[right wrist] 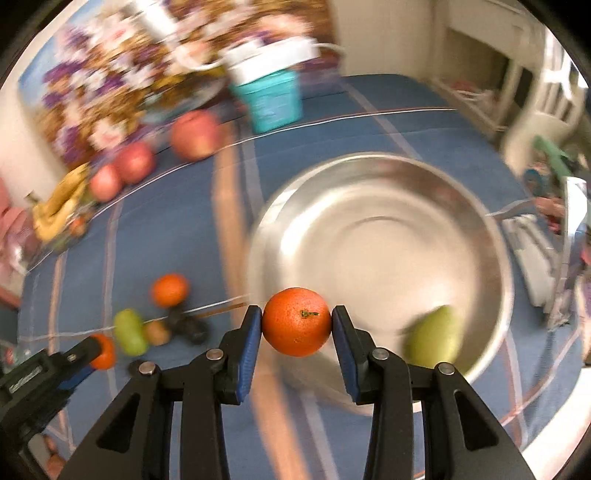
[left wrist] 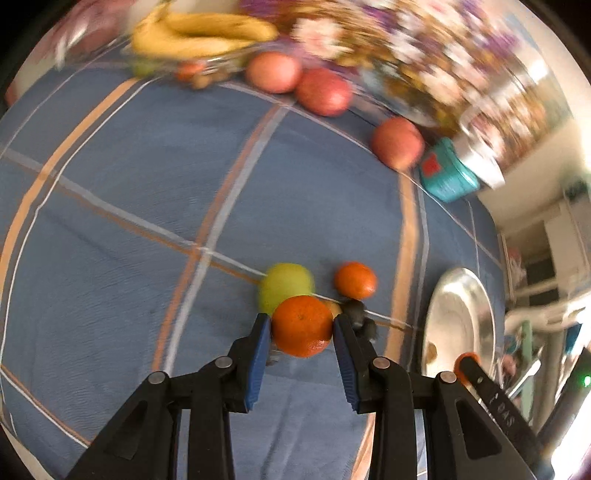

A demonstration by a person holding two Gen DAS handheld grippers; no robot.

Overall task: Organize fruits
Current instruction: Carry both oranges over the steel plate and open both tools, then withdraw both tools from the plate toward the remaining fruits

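Blur smears the bananas [left wrist: 199,33] and apples [left wrist: 323,92] at the cloth's far edge. Left gripper [left wrist: 302,326] clamps one orange [left wrist: 302,325] near the cloth; right gripper [right wrist: 297,326] clamps another orange [right wrist: 297,326] at the steel bowl's [right wrist: 384,184] rim.

From my left wrist camera, the bananas [left wrist: 199,35] and the patterned backdrop [left wrist: 424,48] are smeared by motion; I can't make out the small fruit under them. My left tool [left wrist: 302,328] covers part of the green fruit [left wrist: 284,286] and the dark lump [left wrist: 360,317], which I can't identify. The steel bowl [left wrist: 461,314] shows only edge-on. On the right camera, the green fruit in the bowl [right wrist: 434,339] is blurred.
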